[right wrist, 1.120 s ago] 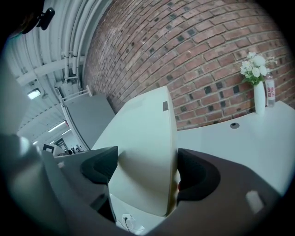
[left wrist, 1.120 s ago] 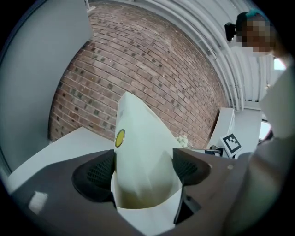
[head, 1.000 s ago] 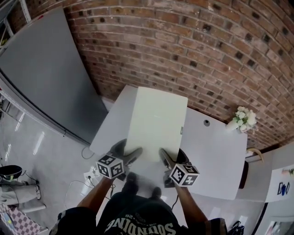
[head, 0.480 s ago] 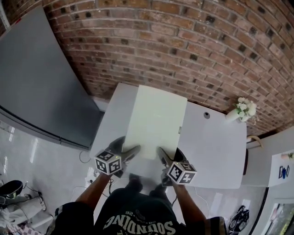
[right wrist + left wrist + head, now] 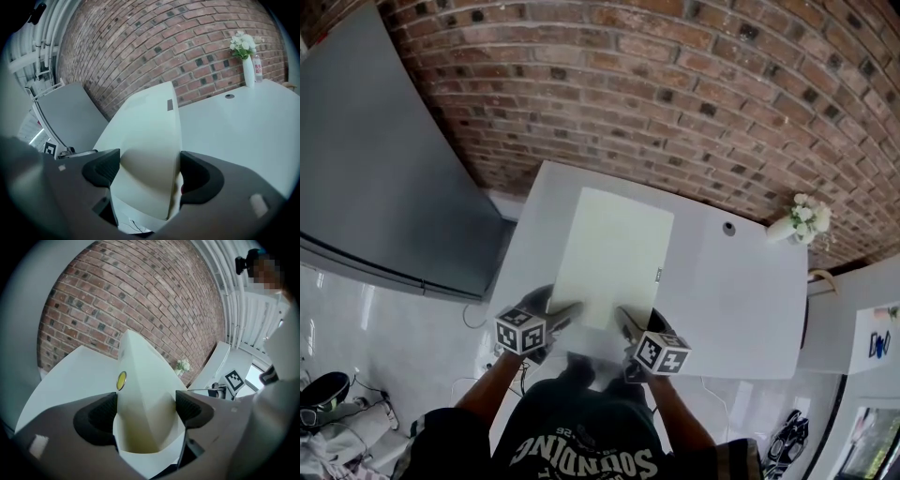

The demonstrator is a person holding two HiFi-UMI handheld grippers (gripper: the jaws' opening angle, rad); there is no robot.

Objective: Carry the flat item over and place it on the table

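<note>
The flat item (image 5: 614, 251) is a pale cream panel with a small label on its right edge, held over the white table (image 5: 741, 300). Each gripper holds one near corner. My left gripper (image 5: 565, 314) is shut on the near left corner, which fills the gap between its dark pads (image 5: 96, 418) in the left gripper view, where the flat item (image 5: 145, 404) looks bent. My right gripper (image 5: 625, 323) is shut on the near right corner. In the right gripper view the flat item (image 5: 150, 136) runs out from between the jaws of the right gripper (image 5: 149, 176) over the table (image 5: 234, 126).
A brick wall (image 5: 675, 94) stands behind the table. A white vase of flowers (image 5: 802, 220) stands at the table's far right corner, with a small bottle (image 5: 257, 70) beside it. A cable hole (image 5: 728, 227) is nearby. A large grey panel (image 5: 375, 169) leans at the left. Cables lie on the floor (image 5: 487, 361).
The flat item has come down and in over the table, so more tabletop shows around it. Both grippers keep their hold on its near corners.
</note>
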